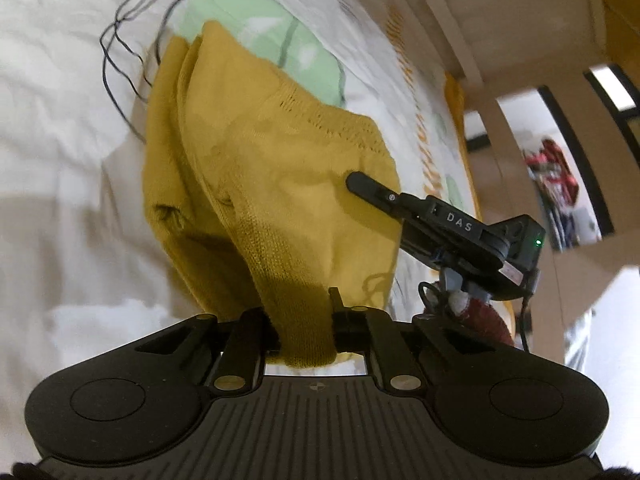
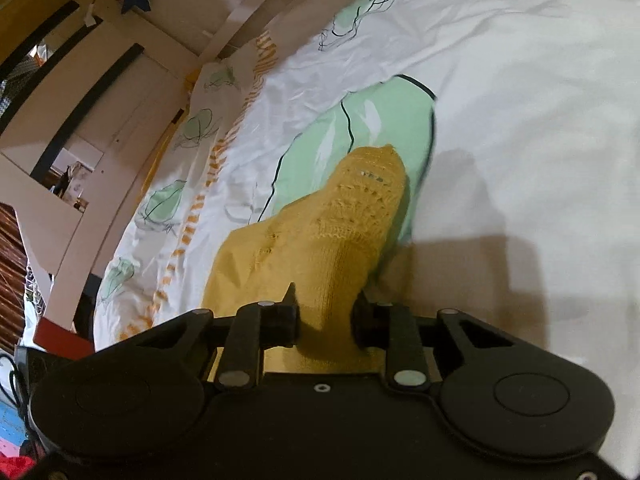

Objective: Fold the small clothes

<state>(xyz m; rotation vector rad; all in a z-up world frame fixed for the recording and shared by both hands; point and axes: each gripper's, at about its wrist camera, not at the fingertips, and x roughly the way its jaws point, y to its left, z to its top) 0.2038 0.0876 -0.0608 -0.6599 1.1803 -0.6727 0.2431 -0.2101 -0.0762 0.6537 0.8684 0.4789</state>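
Note:
A small mustard-yellow knitted garment [image 1: 256, 168] lies bunched on a white bedsheet with green leaf prints [image 1: 60, 80]. My left gripper [image 1: 304, 320] is shut on one end of it, and the knit runs up out of the jaws. My right gripper [image 2: 326, 316] is shut on another part of the same garment [image 2: 340, 232], which hangs forward over the sheet [image 2: 520, 80]. In the left wrist view the right gripper [image 1: 356, 180] comes in from the right, one finger [image 1: 368, 186] lying across the yellow knit.
The bed's edge runs along a pale wooden frame [image 1: 460, 40] and cupboard [image 2: 100, 92]. A yellow pillow edge [image 1: 454, 96] shows at the sheet's far side. Red clutter [image 1: 556, 176] sits in a far shelf.

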